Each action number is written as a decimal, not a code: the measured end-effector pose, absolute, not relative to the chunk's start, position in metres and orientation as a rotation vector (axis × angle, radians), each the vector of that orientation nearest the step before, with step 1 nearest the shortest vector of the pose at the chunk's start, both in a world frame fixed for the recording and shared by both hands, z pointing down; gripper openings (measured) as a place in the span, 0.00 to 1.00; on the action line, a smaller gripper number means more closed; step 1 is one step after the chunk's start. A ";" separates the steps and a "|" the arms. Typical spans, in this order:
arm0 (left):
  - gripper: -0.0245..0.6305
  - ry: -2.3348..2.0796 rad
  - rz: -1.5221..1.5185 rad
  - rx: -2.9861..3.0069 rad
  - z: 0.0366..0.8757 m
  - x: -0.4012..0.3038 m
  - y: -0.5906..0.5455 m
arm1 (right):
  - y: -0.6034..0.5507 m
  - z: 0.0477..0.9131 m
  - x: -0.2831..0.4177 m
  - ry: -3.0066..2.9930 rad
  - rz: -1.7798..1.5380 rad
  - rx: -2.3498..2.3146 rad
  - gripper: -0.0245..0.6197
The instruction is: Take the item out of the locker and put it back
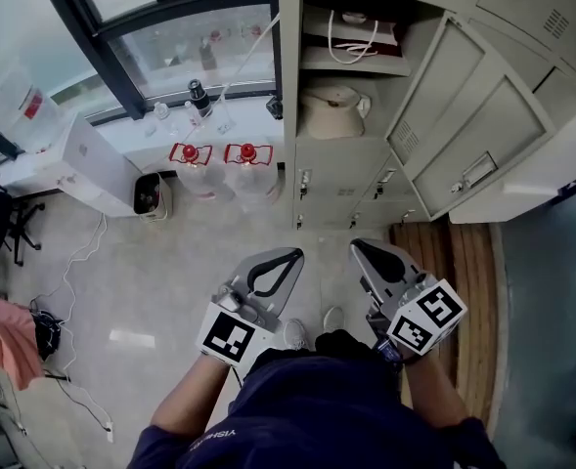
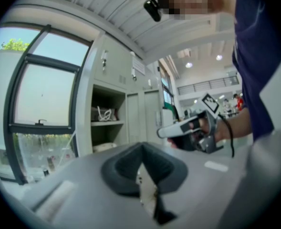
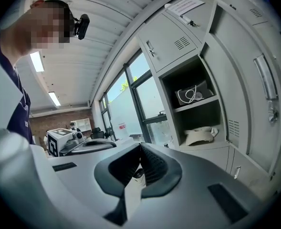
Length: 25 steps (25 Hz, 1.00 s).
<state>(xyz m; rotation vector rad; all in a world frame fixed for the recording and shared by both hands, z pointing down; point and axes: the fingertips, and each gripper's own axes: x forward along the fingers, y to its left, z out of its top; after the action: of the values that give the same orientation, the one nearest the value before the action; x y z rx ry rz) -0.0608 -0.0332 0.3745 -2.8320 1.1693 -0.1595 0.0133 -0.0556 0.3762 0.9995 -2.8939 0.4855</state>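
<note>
The grey locker (image 1: 292,86) stands open, its door (image 1: 468,115) swung out to the right. On its lower shelf lies a cream, cap-like item (image 1: 332,110), which also shows in both gripper views (image 2: 104,147) (image 3: 200,136). A dark bag with white cord handles (image 1: 351,32) (image 3: 193,94) sits on the shelf above. My left gripper (image 1: 295,253) (image 2: 141,147) and right gripper (image 1: 356,244) (image 3: 140,147) hover side by side well short of the locker, pointing toward it. Both have their jaws shut with nothing between them.
Two water jugs with red caps (image 1: 192,154) (image 1: 246,152) stand under the window left of the locker, next to a small bin (image 1: 151,193). A wooden slatted mat (image 1: 454,262) lies on the floor at the right. Cables (image 1: 72,272) trail across the floor at the left.
</note>
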 end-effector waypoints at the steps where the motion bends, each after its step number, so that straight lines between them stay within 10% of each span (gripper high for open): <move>1: 0.04 1.173 -0.163 -2.834 0.376 -0.062 -0.037 | -0.060 0.378 0.013 -2.893 0.492 1.003 0.05; 25: 0.04 1.327 -0.261 -2.821 0.399 -0.052 -0.163 | -0.201 0.440 0.020 -2.806 0.750 1.024 0.05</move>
<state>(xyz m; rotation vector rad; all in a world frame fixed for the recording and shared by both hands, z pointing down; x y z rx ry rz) -0.0518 -0.1633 0.3993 -2.8213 1.3273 -0.2613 0.0202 -0.2012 0.4402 1.0242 -2.8059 0.7503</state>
